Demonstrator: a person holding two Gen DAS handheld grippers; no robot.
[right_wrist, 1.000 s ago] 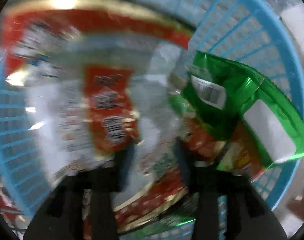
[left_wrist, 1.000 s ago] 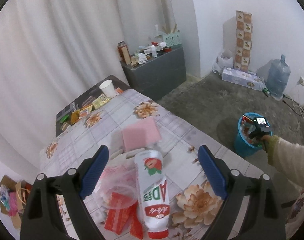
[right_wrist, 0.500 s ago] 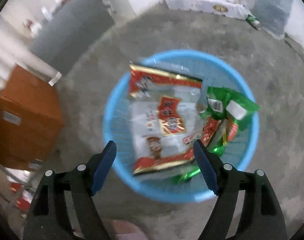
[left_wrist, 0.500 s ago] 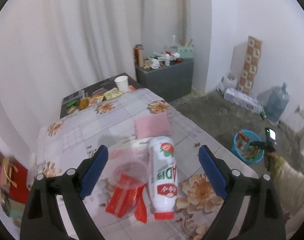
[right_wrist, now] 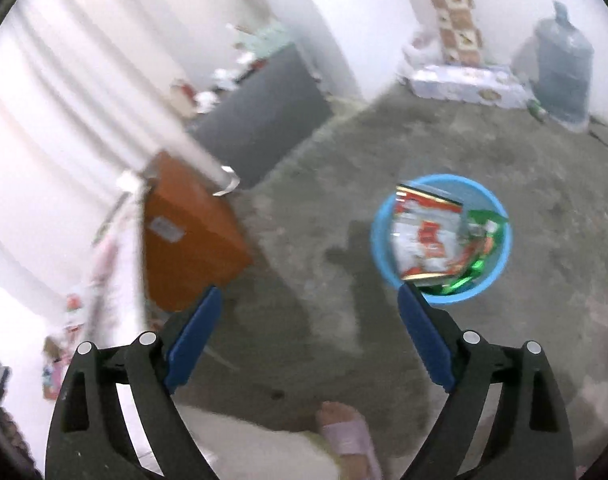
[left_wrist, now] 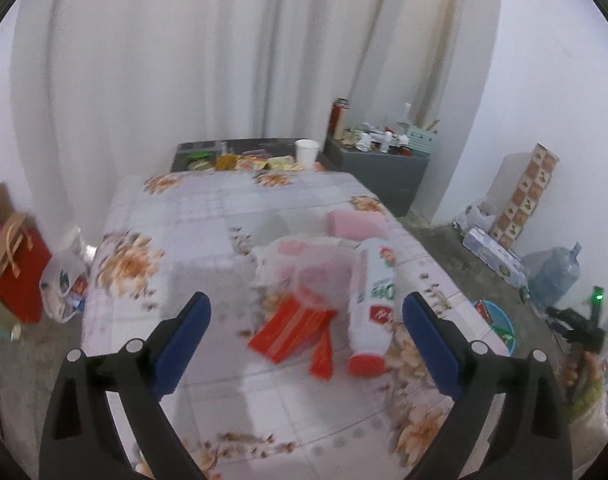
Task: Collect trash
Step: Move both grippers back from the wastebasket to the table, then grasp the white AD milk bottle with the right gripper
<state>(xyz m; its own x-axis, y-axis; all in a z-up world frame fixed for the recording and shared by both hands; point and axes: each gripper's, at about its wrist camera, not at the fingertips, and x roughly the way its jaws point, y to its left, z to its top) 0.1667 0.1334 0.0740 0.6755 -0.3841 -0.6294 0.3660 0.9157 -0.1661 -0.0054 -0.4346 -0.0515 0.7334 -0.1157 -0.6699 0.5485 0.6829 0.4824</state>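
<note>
Left tool [left_wrist: 304, 330] spread wide and empty, angled down over the worktop [left_wrist: 207, 216]. Right tool [right_wrist: 308, 330] jaws just opened, nothing between them, raised over the floor with the blue basket [right_wrist: 380, 248] of wrappers just beyond. Ahead of the left tool, near the worktop's right edge: red packets [left_wrist: 291, 328], white bottle [left_wrist: 374, 304], crumpled clear bag [left_wrist: 308, 264]. Likely risk: bottle rolling off that edge if nudged.
</note>
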